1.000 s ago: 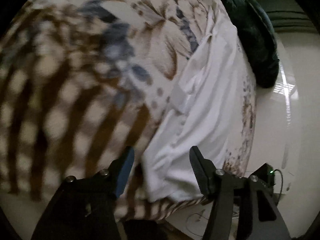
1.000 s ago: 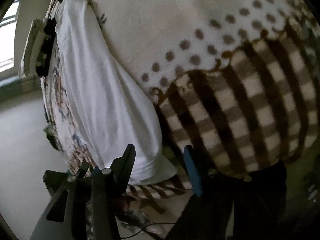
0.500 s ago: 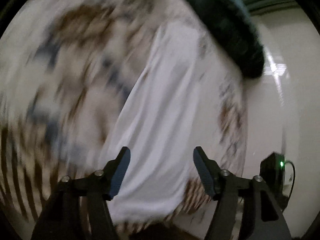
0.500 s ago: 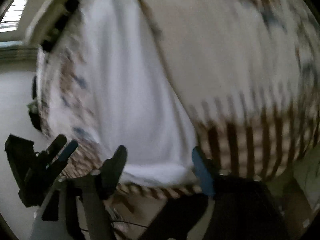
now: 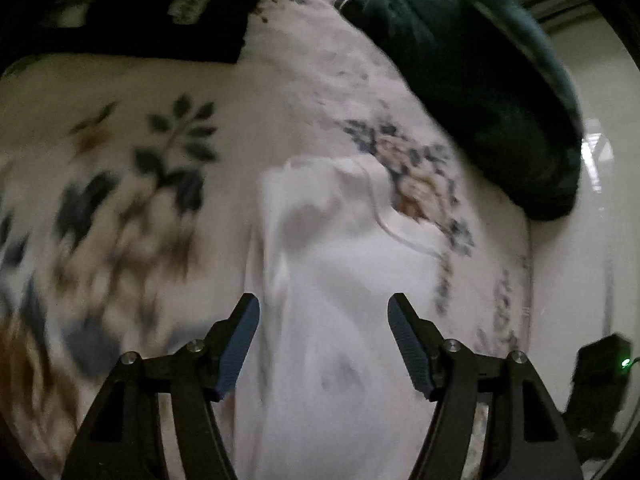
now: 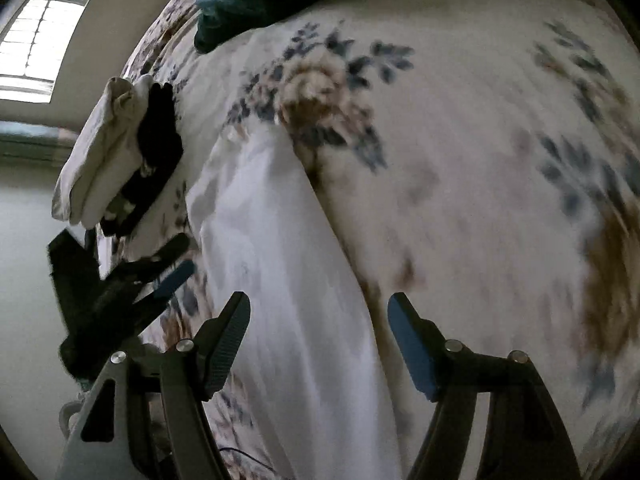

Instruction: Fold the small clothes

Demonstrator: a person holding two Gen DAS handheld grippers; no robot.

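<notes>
Both grippers moved up along white garment lying lengthwise on flowered blanket. Left gripper and right gripper gape, empty. We should pinch far corners evenly, fold toward us.

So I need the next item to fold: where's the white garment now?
The white garment lies lengthwise on the floral blanket, ahead of both open grippers, with the dark teal blanket beyond it.
</notes>
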